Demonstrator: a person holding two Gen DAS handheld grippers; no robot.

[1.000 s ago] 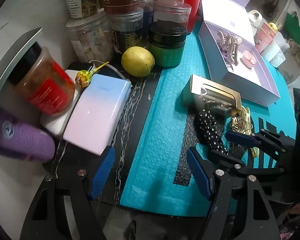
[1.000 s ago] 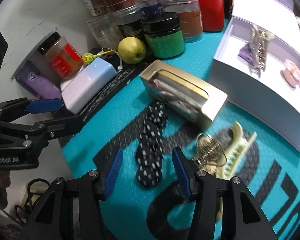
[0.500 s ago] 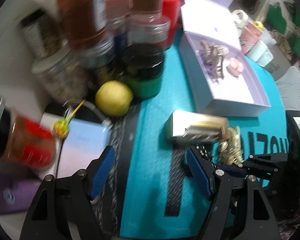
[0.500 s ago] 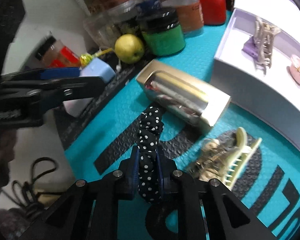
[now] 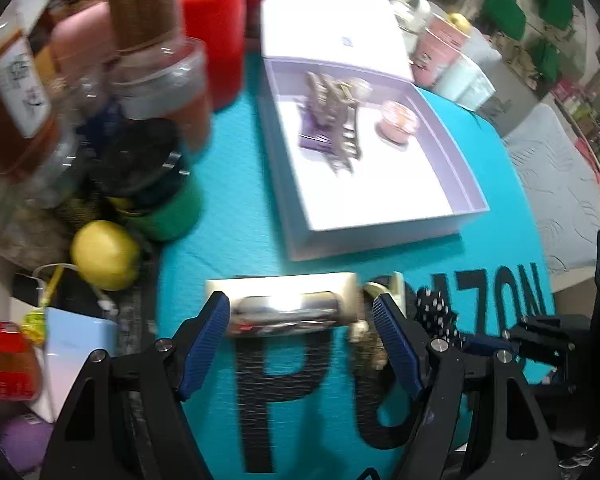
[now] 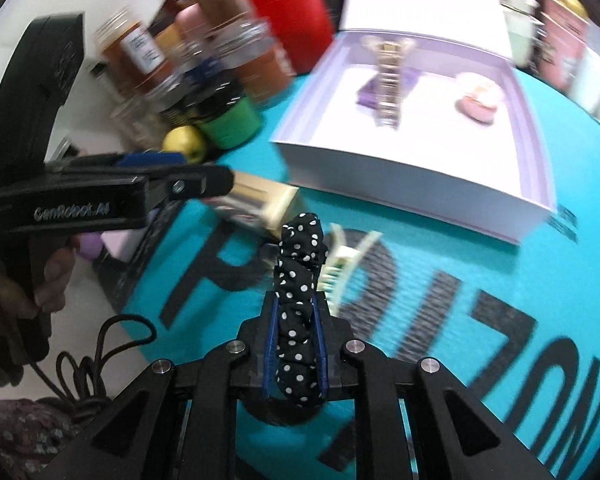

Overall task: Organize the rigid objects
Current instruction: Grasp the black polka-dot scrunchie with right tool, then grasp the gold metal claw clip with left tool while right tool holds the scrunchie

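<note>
I am clamping the polka-dot scrunchie [image 6: 298,300] in my right hand-held gripper [image 6: 296,344], lifting it off the teal mat [image 6: 440,320] so it can go toward the white box [image 6: 400,172]. My left hand-held gripper [image 5: 300,344] is spread wide, framing the gold case [image 5: 284,300] for a grab.

A teal mat [image 5: 236,208] with black letters covers the table. On it lie an open white box [image 5: 380,224], a gold case [image 5: 284,300] and a cream hair clip [image 6: 344,264]. Jars [image 5: 160,92], a yellow fruit [image 5: 104,256] and a power bank [image 5: 80,344] crowd its left edge.
</note>
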